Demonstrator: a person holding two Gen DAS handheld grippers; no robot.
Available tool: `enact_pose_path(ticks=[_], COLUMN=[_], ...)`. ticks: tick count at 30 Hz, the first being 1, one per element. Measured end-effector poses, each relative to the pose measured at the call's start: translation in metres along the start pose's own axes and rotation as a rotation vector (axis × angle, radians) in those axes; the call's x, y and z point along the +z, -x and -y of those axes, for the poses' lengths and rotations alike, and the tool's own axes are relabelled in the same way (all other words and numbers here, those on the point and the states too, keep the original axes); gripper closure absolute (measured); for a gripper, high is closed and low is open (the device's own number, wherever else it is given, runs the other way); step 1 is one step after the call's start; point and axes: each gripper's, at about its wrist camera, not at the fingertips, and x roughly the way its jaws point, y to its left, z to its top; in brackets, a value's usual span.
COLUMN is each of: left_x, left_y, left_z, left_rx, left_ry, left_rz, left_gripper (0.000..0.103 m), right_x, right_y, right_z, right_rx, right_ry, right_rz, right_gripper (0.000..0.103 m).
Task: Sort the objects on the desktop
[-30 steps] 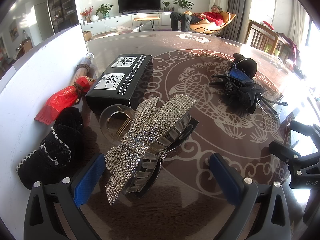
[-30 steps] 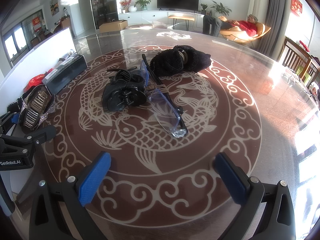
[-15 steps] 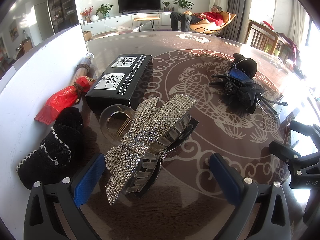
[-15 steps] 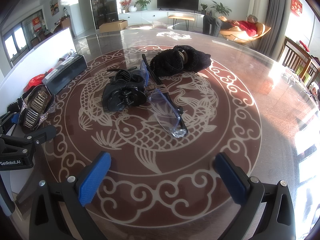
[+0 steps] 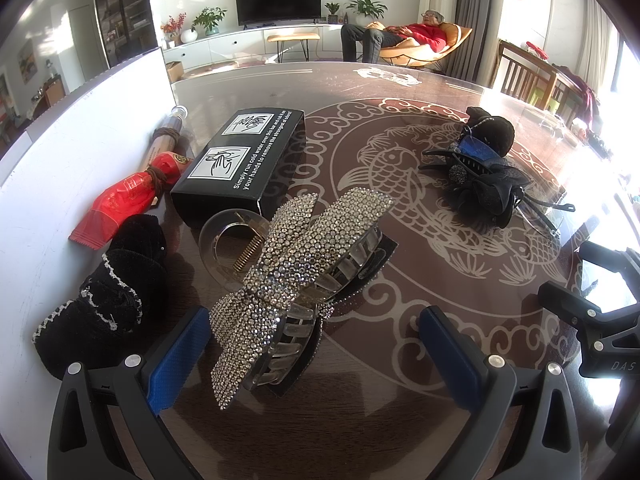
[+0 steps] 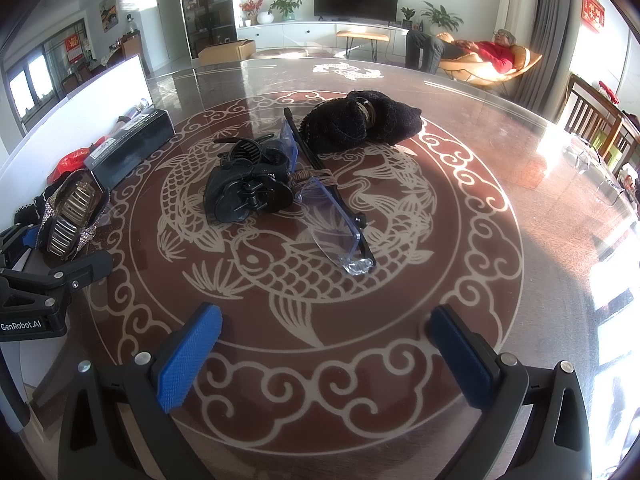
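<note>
Nearest your left gripper (image 5: pixel 316 344), fingers spread wide and empty, sits the rhinestone bow hair claw (image 5: pixel 298 276), tilted, its lower end reaching between the blue pads (image 5: pixel 178 354). It looks already parked with the sorted group along the white board (image 5: pixel 80 152): black trimmed scrunchie (image 5: pixel 104 292) beside it, red packet (image 5: pixel 124 200) and black box (image 5: pixel 244 160) just beyond. Lift clear without nudging the claw; its stones could snag a pad. Your right gripper (image 6: pixel 324 350) is likewise spread and holding nothing, low over the fish-patterned table (image 6: pixel 460 280). Ahead of it lies the unsorted heap: clear glasses (image 6: pixel 340 232) nearest, touching the black hair claw (image 6: pixel 248 192), with the dark knitted item (image 6: pixel 360 124) behind. Likely next pick: the black claw. Close across its body and raise it slowly, since the glasses' arm seems to lie against it and may drag.
</note>
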Motion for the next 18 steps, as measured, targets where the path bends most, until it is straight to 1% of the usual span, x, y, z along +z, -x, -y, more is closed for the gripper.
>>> enact_pose_path(ticks=[18], left_x=[0.0002], left_y=[-0.0013], left_z=[-0.0001], left_rx=[0.0], left_ry=[-0.001], left_rz=[0.0], left_gripper=[0.0], right_x=[0.0], right_y=[0.0], right_z=[-0.0001], right_rx=[0.0], right_ry=[0.0], right_rz=[0.0], right_gripper=[0.0])
